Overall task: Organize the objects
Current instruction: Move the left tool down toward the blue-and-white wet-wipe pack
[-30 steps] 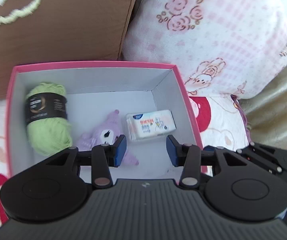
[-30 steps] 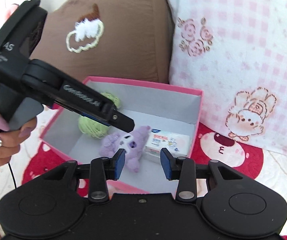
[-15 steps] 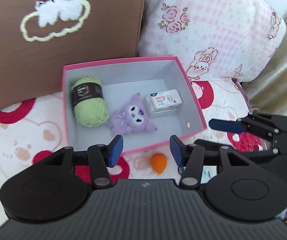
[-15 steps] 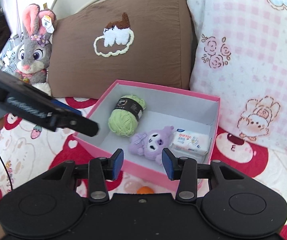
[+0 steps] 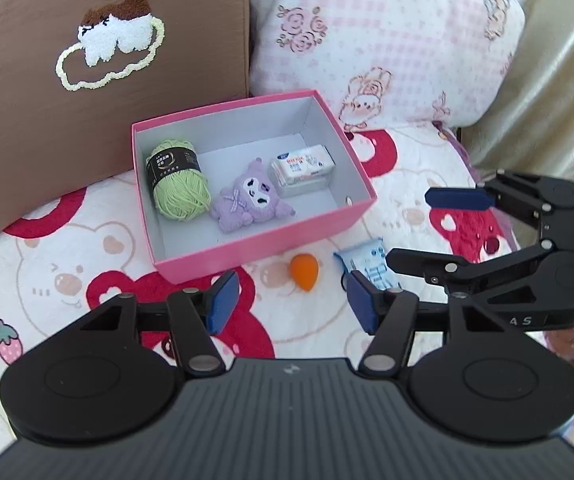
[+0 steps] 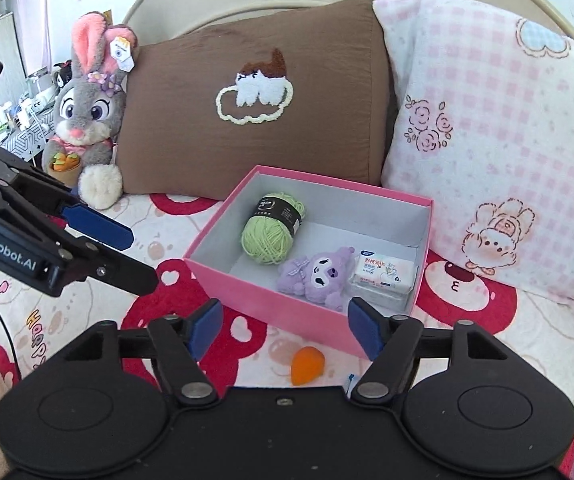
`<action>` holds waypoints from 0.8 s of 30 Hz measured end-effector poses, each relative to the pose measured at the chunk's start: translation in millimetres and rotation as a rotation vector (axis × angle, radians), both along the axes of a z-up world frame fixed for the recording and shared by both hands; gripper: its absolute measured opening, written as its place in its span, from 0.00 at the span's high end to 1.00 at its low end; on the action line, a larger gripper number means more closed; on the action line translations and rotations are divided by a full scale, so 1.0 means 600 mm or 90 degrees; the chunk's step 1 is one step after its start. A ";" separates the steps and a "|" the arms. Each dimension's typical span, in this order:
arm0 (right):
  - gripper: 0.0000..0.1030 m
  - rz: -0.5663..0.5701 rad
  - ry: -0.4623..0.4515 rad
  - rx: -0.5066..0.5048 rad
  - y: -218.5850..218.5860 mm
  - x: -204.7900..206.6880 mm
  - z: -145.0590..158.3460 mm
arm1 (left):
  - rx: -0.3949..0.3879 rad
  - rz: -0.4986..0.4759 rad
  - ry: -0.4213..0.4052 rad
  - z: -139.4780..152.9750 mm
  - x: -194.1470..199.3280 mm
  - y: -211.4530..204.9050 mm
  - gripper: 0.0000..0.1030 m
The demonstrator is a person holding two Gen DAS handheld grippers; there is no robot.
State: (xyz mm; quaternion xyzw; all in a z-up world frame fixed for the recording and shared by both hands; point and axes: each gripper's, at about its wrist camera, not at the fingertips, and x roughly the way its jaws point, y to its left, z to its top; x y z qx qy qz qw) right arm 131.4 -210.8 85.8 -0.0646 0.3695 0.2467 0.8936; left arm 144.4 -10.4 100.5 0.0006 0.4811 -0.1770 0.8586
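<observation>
A pink box (image 5: 319,224) (image 6: 247,292) on the bed holds a green yarn ball (image 5: 177,184) (image 6: 273,228), a purple plush (image 5: 249,202) (image 6: 315,276) and a white tissue pack (image 5: 303,164) (image 6: 383,276). In front of the box lie an orange sponge (image 5: 305,270) (image 6: 306,365) and a light blue packet (image 5: 365,260). My left gripper (image 5: 291,306) is open and empty, held back from the box above the sponge. My right gripper (image 6: 283,330) is open and empty, also short of the box; it shows at the right of the left wrist view (image 5: 427,228).
A brown cushion (image 6: 255,96) and a pink checked pillow (image 6: 495,120) stand behind the box. A grey rabbit plush (image 6: 87,120) sits at the back left. The bed cover (image 5: 47,264) has red bear prints. A beige curtain (image 5: 547,80) hangs at the right.
Both grippers have pulled back and up from over the box and opened wider. The sponge and the blue packet have come into view in front of the box.
</observation>
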 end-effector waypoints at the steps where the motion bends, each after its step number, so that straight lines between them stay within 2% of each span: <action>1: 0.25 0.003 -0.001 -0.002 0.000 -0.007 0.001 | 0.004 -0.007 0.001 0.001 -0.007 -0.002 0.42; 4: 0.21 0.013 -0.007 -0.017 0.000 -0.029 0.001 | 0.009 -0.022 0.009 0.001 -0.025 -0.005 0.39; 8: 0.21 0.023 -0.006 -0.034 -0.002 -0.054 -0.001 | 0.041 -0.037 0.026 -0.010 -0.044 -0.016 0.39; 12: 0.20 0.023 -0.008 -0.049 -0.008 -0.076 -0.002 | 0.036 -0.043 0.042 -0.020 -0.057 -0.015 0.38; 17: 0.13 0.026 -0.006 -0.059 -0.020 -0.100 -0.009 | 0.041 -0.057 0.060 -0.043 -0.076 -0.019 0.35; 24: 0.11 0.011 0.022 -0.060 -0.032 -0.121 -0.035 | 0.016 -0.059 0.119 -0.084 -0.087 -0.020 0.33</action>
